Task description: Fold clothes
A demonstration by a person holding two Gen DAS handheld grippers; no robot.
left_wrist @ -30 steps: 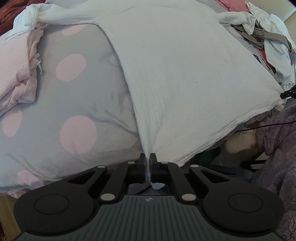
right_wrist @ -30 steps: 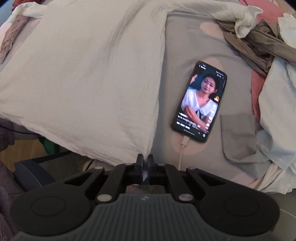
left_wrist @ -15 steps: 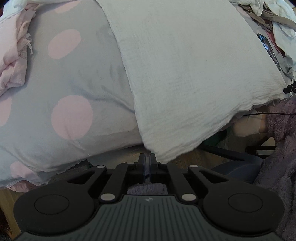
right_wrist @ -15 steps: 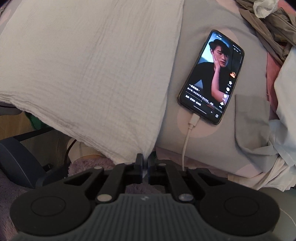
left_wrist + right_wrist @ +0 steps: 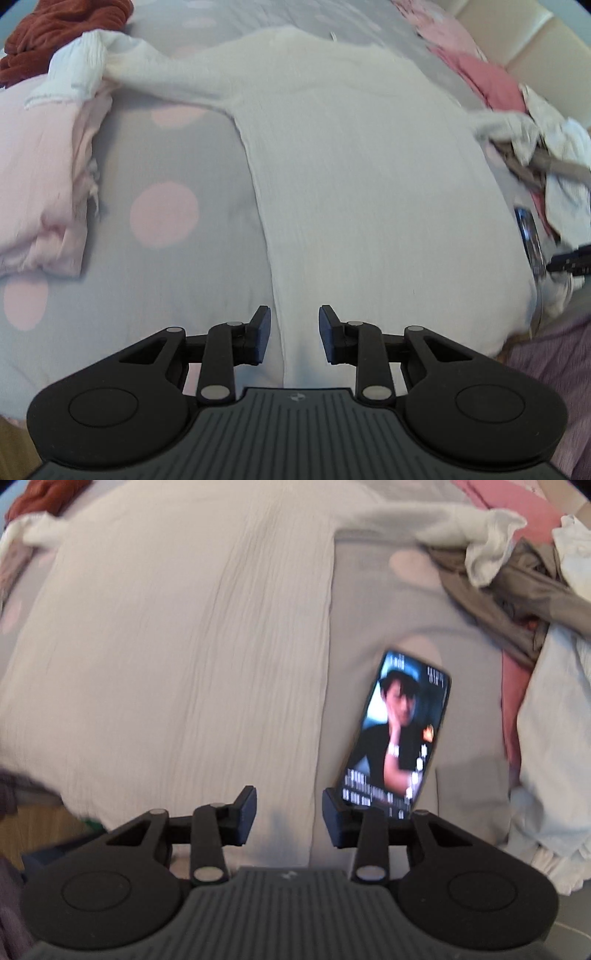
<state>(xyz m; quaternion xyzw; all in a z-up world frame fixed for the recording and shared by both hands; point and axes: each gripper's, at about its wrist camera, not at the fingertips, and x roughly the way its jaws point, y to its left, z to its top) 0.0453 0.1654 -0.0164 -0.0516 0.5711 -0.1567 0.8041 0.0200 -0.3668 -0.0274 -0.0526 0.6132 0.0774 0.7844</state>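
— So where is the white crinkled cotton top?
— Spread flat on the grey bedspread with pink dots, sleeves out to both sides.
— And the left gripper?
— Its jaws have just been opening; they stand apart over the top's near left edge, pads off the cloth.
— The right gripper?
— Likewise just opened, over the near right edge, gripping nothing. A lit black smartphone lies just beside the top.

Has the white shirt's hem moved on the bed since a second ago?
Yes. The white shirt hem, earlier hanging off the bed edge, now lies on the bedspread level with the phone.
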